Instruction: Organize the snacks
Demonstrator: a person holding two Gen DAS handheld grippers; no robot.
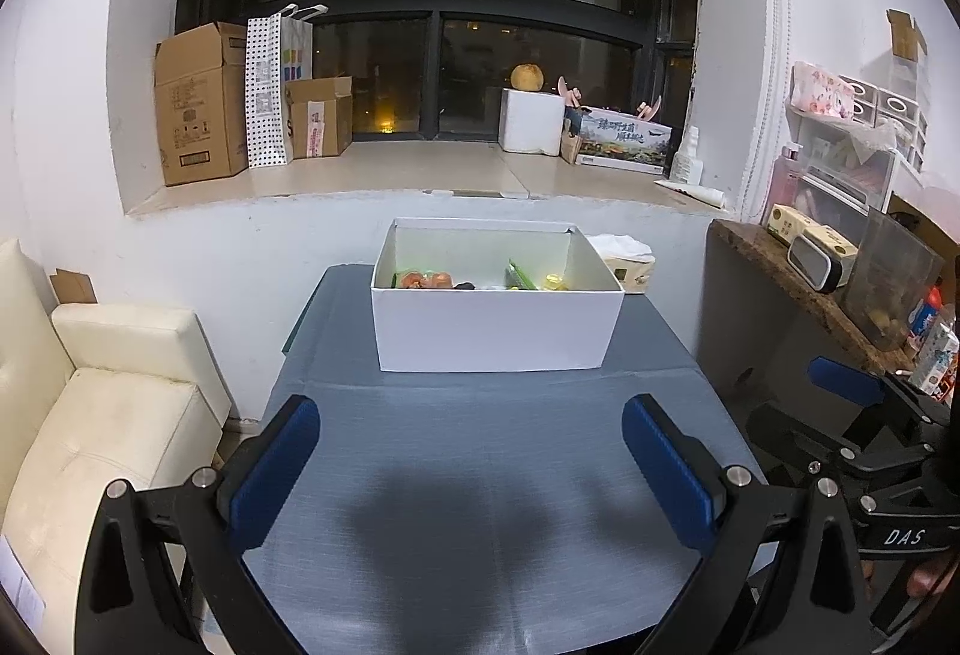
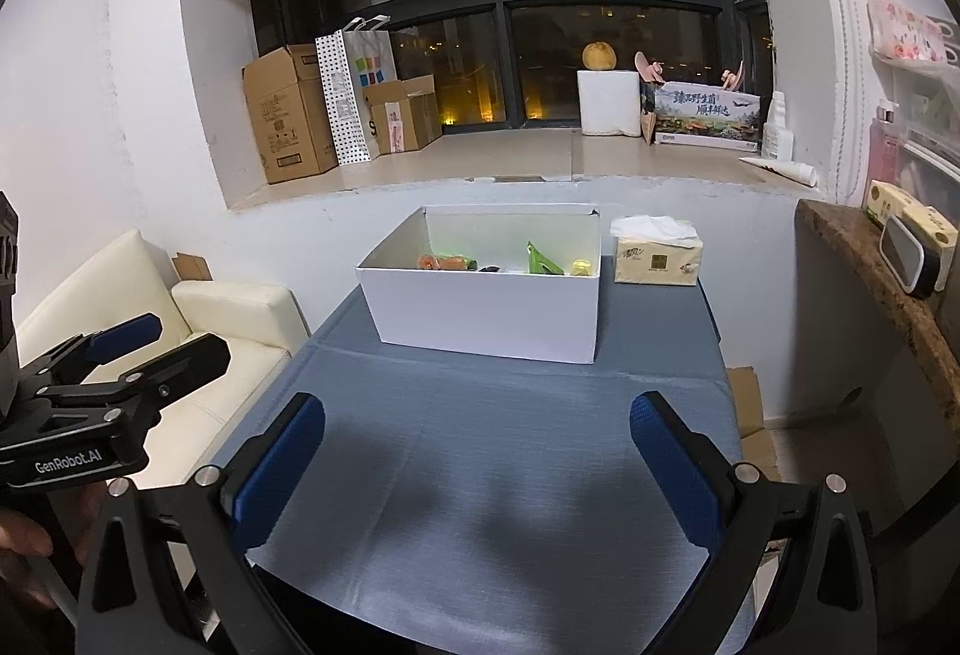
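snacks (image 2: 543,260) in white box (image 2: 486,316); "genrobot.ai" on left gripper (image 2: 141,340)

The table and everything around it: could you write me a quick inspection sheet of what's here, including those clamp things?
Surface: blue-grey cloth on the table, bare in front of the box.
Job's things: open white box at the far end; snack packets lie inside, orange, green and yellow ones showing above the rim.
Clutter: tissue pack beside the box, on its right.
Grippers: left gripper and right gripper both open, empty, above the cloth.
Cables: nothing seen.
Surroundings: cream sofa to the left; cardboard boxes on the window ledge; cluttered side counter to the right.
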